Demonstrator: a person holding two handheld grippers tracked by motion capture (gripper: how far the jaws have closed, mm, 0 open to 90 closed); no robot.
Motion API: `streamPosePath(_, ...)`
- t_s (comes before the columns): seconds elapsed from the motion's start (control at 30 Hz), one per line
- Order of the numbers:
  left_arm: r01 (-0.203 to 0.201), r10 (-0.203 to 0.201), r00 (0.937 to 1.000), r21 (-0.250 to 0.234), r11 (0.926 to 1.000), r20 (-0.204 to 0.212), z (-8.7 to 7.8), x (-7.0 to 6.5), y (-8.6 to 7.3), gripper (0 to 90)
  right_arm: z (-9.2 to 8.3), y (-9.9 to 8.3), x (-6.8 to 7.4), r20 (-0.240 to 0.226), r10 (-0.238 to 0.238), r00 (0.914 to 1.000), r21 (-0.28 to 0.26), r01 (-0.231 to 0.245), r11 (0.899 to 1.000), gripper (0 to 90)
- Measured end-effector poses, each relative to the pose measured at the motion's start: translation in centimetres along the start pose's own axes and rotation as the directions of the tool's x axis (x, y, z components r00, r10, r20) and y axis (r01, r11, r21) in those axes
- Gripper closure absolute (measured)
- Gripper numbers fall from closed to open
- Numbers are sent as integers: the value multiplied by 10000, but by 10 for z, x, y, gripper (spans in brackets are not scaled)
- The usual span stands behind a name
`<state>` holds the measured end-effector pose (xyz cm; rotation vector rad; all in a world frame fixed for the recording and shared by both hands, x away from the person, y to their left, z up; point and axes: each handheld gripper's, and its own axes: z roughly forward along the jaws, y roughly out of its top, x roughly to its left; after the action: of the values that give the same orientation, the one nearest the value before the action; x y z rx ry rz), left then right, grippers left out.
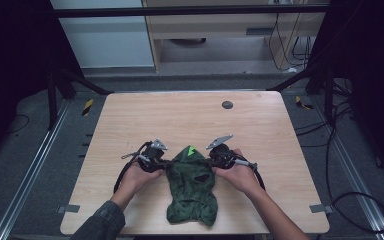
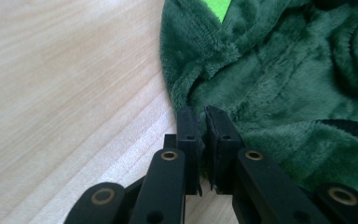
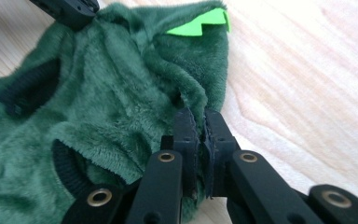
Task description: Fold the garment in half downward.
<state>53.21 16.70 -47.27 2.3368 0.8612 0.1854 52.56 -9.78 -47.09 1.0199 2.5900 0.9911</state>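
The left claw (image 1: pixel 161 161) and the right claw (image 1: pixel 211 161) are built of black linkage bars, with brass-coloured pivot bushings seen at the joints and small round holes in the square black fingertips (image 2: pixel 220 126). A grey three-cornered plate is carried on top of each claw, a bare metal rod is fitted at each outer side, and a black cable is looped away from each body. A dark grey sleeve (image 1: pixel 102 222) is worn on the left forearm, whereas the right forearm (image 1: pixel 275 215) is left uncovered.
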Motion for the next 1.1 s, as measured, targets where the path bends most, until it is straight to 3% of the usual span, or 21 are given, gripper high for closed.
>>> streamPosePath(0.47, -599, 591, 9975, -194, 9980, -390, -20, -7, 18, 853, -27, 18, -1, 190, -438, 9989, -510, 447, 9977, 857)
streamPosePath(0.8, -841, 816, 9946, -376, 9957, -637, -34, -7, 33, 853, -39, 30, -4, 340, -569, 9978, -727, 593, 9956, 857)
streamPosePath(1.1, -920, 888, 9936, -438, 9948, -705, -39, -7, 36, 853, -45, 36, -6, 399, -575, 9976, -816, 606, 9948, 857)
